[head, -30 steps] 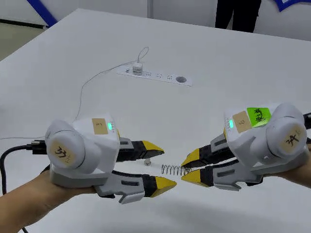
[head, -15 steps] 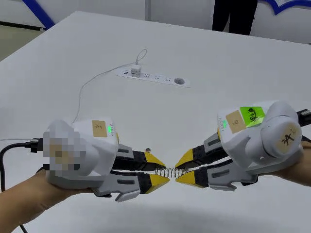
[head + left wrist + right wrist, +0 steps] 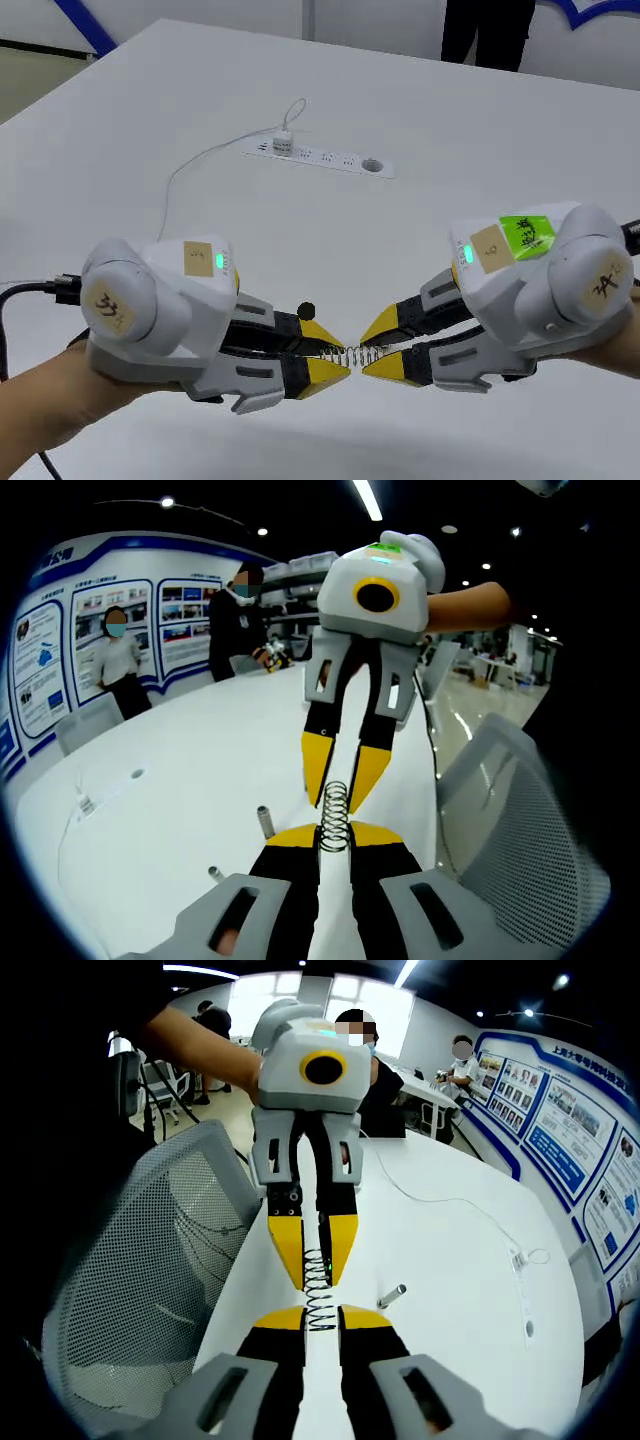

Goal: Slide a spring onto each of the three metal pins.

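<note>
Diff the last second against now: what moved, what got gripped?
The left tongs, open and clear of the spring a second ago, moved in towards the right tongs and closed on the spring's free end. Both tongs now hold it, one at each end. Unchanged: the right tongs' grip on the spring, and the power strip on the table.

Above the worktop [image 3: 420, 230] the spring [image 3: 353, 354] runs tip to tip between the left gripper [image 3: 342, 355] at its 9 o'clock and the right gripper [image 3: 364, 355] at its 3 o'clock. A pin [image 3: 320, 1228] sits between the left fingers [image 3: 285, 1245], in line with the spring. A second pin [image 3: 265, 822] and a third pin [image 3: 216, 874] rest on the worktop nearby. The power strip [image 3: 320, 157] lies far off at 12 o'clock
</note>
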The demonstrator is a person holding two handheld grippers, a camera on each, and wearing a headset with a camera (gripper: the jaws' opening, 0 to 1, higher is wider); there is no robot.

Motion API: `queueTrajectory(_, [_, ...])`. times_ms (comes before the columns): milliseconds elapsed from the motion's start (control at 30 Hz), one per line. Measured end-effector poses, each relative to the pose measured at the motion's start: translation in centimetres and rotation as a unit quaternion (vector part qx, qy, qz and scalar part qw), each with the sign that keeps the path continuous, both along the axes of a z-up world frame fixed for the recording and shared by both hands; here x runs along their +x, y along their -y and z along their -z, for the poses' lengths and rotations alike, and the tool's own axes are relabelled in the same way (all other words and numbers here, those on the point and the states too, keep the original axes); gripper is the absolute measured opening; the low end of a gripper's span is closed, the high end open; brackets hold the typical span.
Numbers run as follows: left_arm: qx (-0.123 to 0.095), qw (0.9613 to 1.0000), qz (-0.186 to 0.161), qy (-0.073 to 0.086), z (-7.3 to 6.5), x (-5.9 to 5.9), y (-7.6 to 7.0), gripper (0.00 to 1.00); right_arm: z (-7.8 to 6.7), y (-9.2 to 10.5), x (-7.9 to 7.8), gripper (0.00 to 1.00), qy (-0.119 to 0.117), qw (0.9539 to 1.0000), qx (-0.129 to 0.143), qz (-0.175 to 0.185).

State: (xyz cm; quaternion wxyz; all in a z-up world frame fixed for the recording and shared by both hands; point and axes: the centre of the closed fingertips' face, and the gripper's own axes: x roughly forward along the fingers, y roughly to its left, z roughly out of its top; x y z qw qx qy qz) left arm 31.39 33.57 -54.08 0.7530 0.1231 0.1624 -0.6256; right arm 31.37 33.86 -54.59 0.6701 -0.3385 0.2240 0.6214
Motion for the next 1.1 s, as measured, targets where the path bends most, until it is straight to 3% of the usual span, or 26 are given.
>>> queueTrajectory(67, [-0.002, 1.0000, 0.005, 0.001, -0.2, -0.1, 0.0, 0.10, 0.3, 0.3, 0.3, 0.17, 0.003, 1.0000, -0.006, 0.006])
queueTrajectory(167, [0.001, 1.0000, 0.006, 0.005, -0.2, -0.1, -0.1, 0.10, 0.4, 0.6, 0.3, 0.16, -0.005, 0.9999, -0.004, 0.009])
queueTrajectory(500, [-0.001, 1.0000, 0.001, 0.003, -0.4, 0.0, -0.7, 0.10, -0.4, 0.0, 0.0, 0.11, -0.033, 0.9989, 0.031, 0.013])
queueTrajectory(800, [0.015, 0.9997, 0.006, 0.015, 0.0, 0.2, -0.8, 0.10, -2.3, -0.8, 0.0, 0.11, -0.046, 0.9960, 0.074, 0.016])
queueTrajectory(1100, [0.026, 0.9994, 0.011, 0.021, 0.5, 0.2, -0.7, 0.10, -3.1, -1.7, -0.2, 0.11, -0.069, 0.9910, 0.111, 0.030])
